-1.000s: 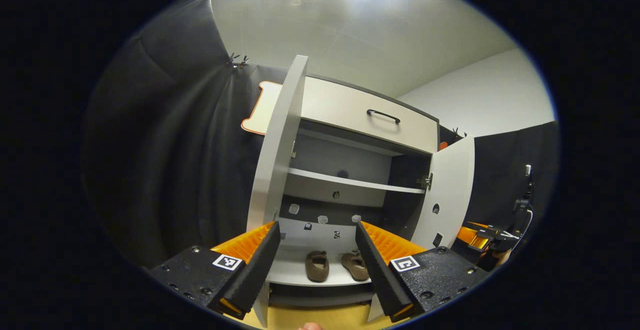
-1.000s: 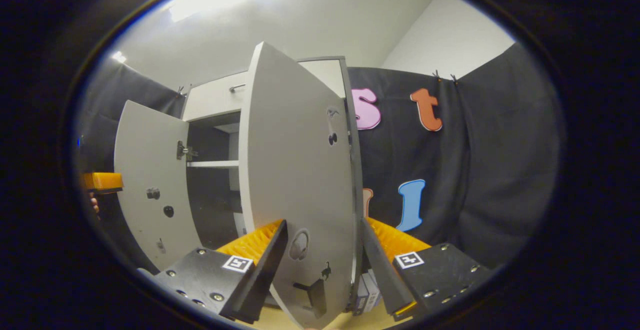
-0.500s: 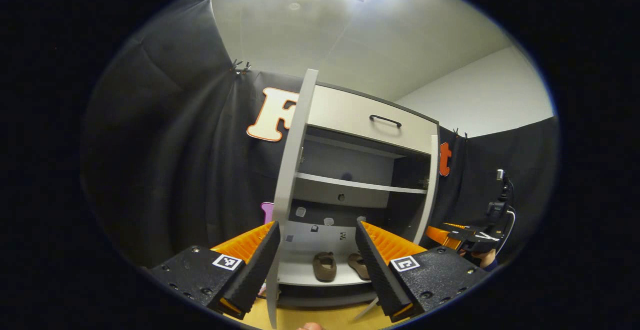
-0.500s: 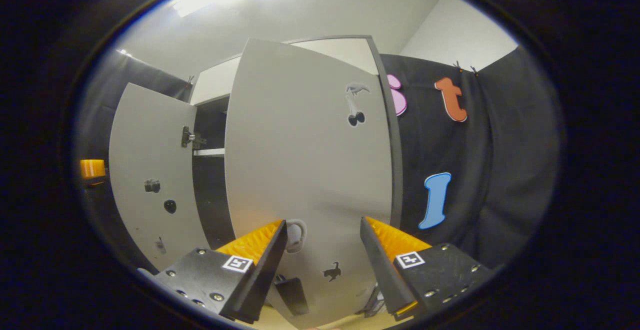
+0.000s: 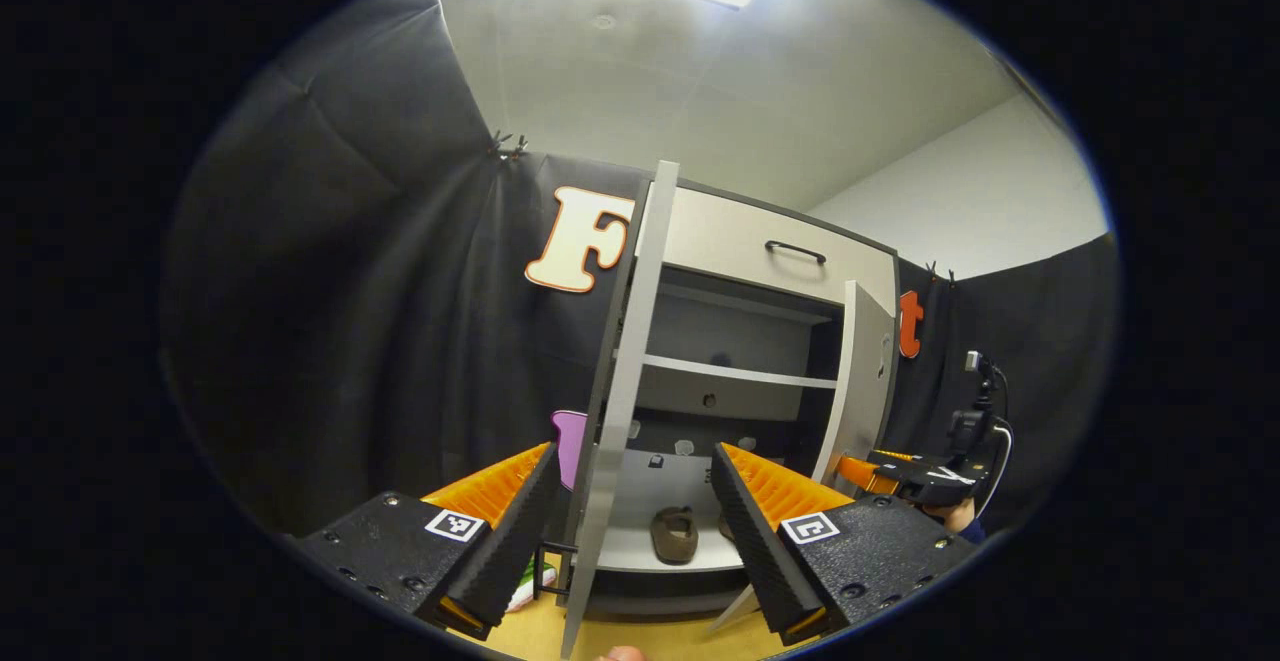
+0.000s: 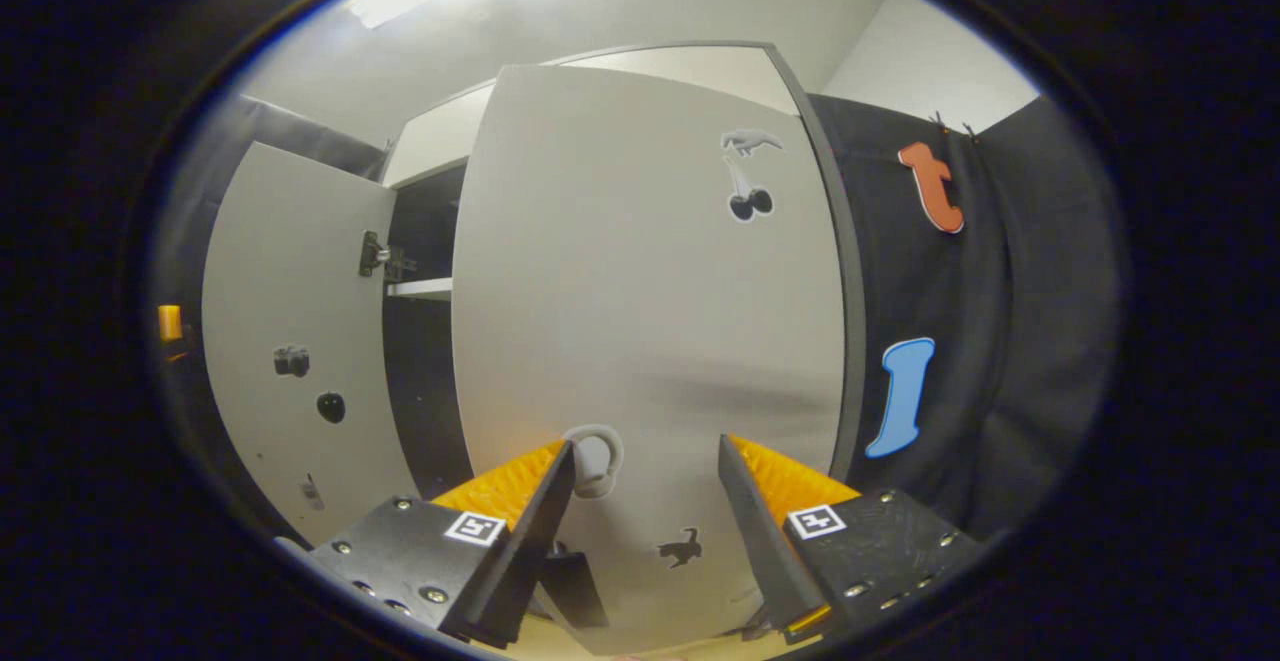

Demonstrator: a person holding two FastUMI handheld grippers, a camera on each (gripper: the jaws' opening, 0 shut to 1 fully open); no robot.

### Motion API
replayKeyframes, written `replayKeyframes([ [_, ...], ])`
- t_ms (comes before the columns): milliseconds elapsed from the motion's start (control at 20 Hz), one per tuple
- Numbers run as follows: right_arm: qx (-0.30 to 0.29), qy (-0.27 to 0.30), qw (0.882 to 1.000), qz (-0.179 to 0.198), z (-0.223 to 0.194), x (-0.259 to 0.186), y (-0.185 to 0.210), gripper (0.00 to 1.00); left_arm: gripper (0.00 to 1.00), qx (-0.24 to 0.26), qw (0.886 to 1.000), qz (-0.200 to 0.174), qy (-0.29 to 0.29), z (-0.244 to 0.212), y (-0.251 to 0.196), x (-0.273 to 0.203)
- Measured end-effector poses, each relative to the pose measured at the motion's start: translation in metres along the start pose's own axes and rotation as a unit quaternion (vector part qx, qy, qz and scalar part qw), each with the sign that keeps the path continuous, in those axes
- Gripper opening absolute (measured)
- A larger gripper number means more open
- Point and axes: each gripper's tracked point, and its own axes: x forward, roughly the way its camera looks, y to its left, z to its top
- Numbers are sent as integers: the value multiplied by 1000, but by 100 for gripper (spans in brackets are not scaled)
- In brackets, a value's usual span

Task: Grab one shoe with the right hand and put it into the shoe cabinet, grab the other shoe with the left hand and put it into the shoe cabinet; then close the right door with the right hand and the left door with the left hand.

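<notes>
Shoes in: I see one shoe (image 5: 675,533) on cabinet (image 5: 780,246) bottom shelf, other hidden behind my finger. Step in hand, I judge: closing right door (image 6: 650,341). Right gripper (image 6: 645,531) spread wide, holding nothing, close against door face; door nearly shut. Left gripper (image 5: 630,531) agape, empty, straddling edge-on left door (image 5: 625,391). Next: finish right push, then swing left door in.

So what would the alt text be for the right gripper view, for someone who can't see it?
A grey cabinet door with small animal and cherry stickers stands close ahead, nearly closed, with the open right gripper just in front of its lower part. To its left the other door stands open, a dark gap and a shelf edge between them.
</notes>
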Motion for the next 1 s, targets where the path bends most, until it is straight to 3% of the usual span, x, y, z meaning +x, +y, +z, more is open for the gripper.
replayKeyframes([
  [100, 4, -1, 1000, 2, -2, 8, 3, 87, 87, -1, 1000, 15, -1, 3, 12, -6],
  [200, 6, -1, 1000, 2, -3, 14, 6, 87, 87, 1, 1000, 29, -1, 3, 22, -10],
  [250, 7, -1, 1000, 2, -4, 17, 7, 87, 92, 2, 999, 36, -1, 3, 26, -11],
  [350, 8, -2, 1000, 0, -5, 23, 9, 87, 87, 2, 999, 44, 0, -1, 35, -10],
  [400, 7, -3, 1000, -1, -5, 26, 10, 83, 87, 0, 999, 48, 3, -6, 40, -10],
  [500, 8, -4, 1000, -4, -6, 31, 10, 87, 92, -6, 998, 57, 12, -15, 49, -5],
  [650, 8, -6, 1000, -6, -5, 42, 10, 83, 93, -6, 997, 68, 22, -27, 62, 0],
  [750, 10, -6, 1000, -8, -6, 45, 11, 87, 92, -3, 997, 76, 26, -32, 71, 4],
  [1000, 11, -7, 1000, -15, -6, 55, 10, 87, 92, -2, 997, 71, 37, -45, 75, 6],
])
